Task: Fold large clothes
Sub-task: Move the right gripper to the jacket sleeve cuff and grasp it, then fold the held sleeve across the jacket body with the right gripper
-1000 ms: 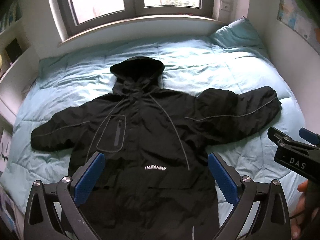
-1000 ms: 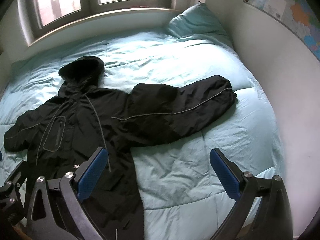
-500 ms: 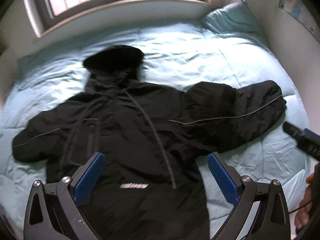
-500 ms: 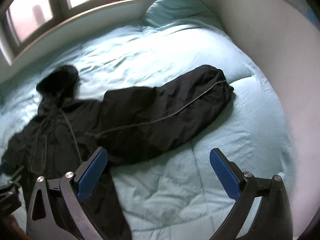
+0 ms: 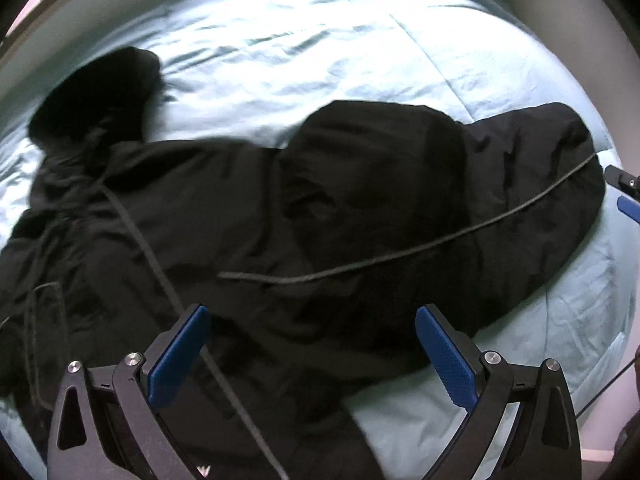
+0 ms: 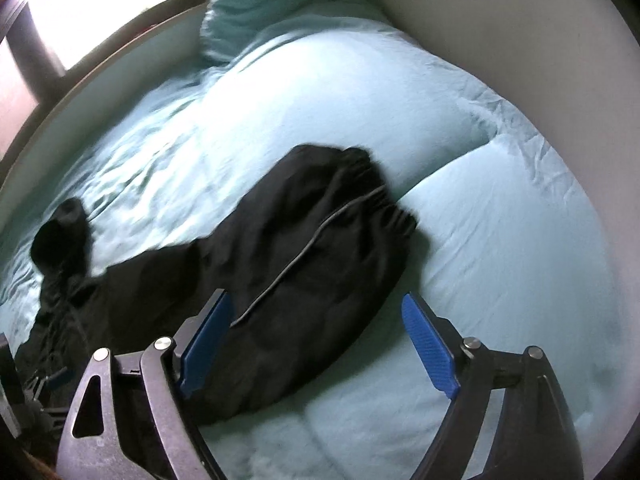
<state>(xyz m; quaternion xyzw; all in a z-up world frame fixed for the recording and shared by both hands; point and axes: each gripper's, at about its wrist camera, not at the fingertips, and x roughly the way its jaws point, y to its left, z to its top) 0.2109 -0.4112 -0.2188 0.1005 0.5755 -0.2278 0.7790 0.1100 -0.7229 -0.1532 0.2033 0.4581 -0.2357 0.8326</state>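
Observation:
A large black hooded jacket (image 5: 224, 216) lies spread flat, front up, on a light blue duvet (image 5: 304, 52). Its hood (image 5: 96, 92) points to the far left. Its right sleeve (image 5: 472, 200) stretches out to the right, with a thin grey piping line along it. My left gripper (image 5: 312, 352) is open and empty, low over the jacket's body near the sleeve's base. My right gripper (image 6: 316, 340) is open and empty, just above the sleeve (image 6: 316, 248) near its gathered cuff (image 6: 372, 184). The right gripper's tip shows at the left wrist view's right edge (image 5: 626, 196).
A light blue pillow (image 6: 272, 4) lies at the bed's far right corner. A white wall (image 6: 520, 28) runs along the bed's right side. A window (image 6: 92, 8) and its sill sit behind the bed. Bare duvet (image 6: 500, 240) lies right of the sleeve.
Both grippers have moved forward, down and to the right, closer to the jacket's right sleeve. Both have stayed open. The jacket has not moved.

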